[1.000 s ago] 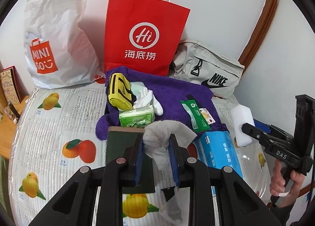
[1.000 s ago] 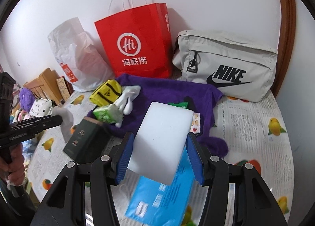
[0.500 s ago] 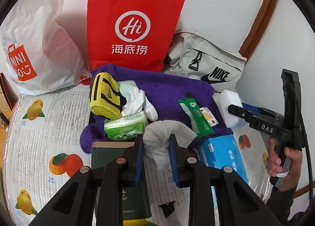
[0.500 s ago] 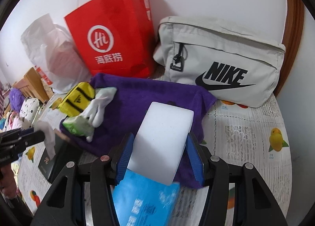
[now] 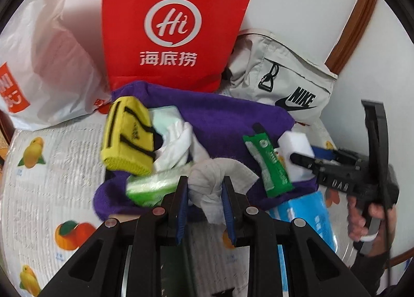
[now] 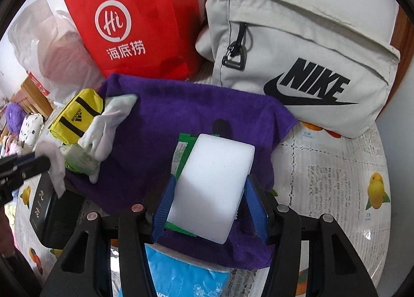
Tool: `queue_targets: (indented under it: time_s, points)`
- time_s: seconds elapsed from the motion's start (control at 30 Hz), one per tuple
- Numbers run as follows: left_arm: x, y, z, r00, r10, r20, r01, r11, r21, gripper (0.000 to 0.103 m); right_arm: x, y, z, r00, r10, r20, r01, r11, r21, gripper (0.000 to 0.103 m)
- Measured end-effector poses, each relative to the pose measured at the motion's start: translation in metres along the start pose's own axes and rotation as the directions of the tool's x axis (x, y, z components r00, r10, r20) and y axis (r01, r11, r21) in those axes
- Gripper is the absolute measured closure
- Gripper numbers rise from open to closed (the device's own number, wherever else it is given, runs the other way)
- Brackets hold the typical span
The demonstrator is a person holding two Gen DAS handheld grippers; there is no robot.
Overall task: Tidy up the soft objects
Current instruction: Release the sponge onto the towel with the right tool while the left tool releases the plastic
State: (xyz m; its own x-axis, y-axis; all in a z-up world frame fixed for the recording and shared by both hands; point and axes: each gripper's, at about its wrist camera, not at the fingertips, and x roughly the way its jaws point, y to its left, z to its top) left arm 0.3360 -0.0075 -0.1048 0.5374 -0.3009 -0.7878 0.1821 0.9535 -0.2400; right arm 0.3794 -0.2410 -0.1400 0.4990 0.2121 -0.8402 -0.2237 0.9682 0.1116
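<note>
My left gripper [image 5: 204, 188] is shut on a crumpled white tissue [image 5: 217, 175], held over the near edge of a purple towel [image 5: 227, 118]. My right gripper [image 6: 211, 188] is shut on a white sponge block [image 6: 212, 185], held over the towel's right part [image 6: 181, 116] above a green sachet [image 6: 181, 152]. On the towel lie a yellow Adidas pouch [image 5: 126, 139], white gloves [image 5: 178, 142] and a green wipes pack [image 5: 147, 188]. The right gripper with the sponge [image 5: 296, 147] shows in the left wrist view; the left one with the tissue [image 6: 53, 162] shows in the right wrist view.
A red paper bag [image 5: 173, 25], a white plastic bag [image 5: 46, 69] and a grey Nike bag [image 6: 297, 51] stand against the wall. A blue tissue pack [image 6: 186, 271] and a dark box [image 6: 44, 206] lie near the towel's front edge on the fruit-print tablecloth [image 6: 336, 167].
Both grippers have moved forward over the purple towel, each keeping its load. The sponge now sits above the green sachet, and the tissue has come up to the wipes pack.
</note>
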Motion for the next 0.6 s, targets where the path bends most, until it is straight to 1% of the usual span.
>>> queue_targets:
  time_s: [0.07,0.2,0.37,0.47,0.6]
  points:
    - [0.008,-0.005,0.006,1.000,0.009,-0.003,-0.009,1.000,0.013,0.078,0.004,-0.002,-0.001,1.000,0.004,-0.010,-0.004,1.000,0.004,0.048]
    - [0.028,-0.013,0.012,0.998,0.056,-0.026,-0.055,0.998,0.034,0.078,0.013,-0.005,-0.003,0.999,0.021,-0.034,-0.020,1.000,0.021,0.048]
    - [0.046,-0.018,0.014,0.997,0.058,-0.053,-0.056,0.998,0.037,0.078,0.016,-0.008,-0.006,0.998,0.032,-0.047,-0.031,0.999,0.020,0.048]
    - [0.056,-0.019,0.016,0.994,0.087,-0.072,-0.084,0.995,0.045,0.078,0.019,-0.009,-0.007,0.998,0.033,-0.055,-0.032,0.999,0.019,0.048]
    - [0.064,-0.019,0.019,0.993,0.084,-0.079,-0.081,0.996,0.049,0.078,0.022,-0.011,-0.008,0.997,0.041,-0.063,-0.040,0.999,0.023,0.048]
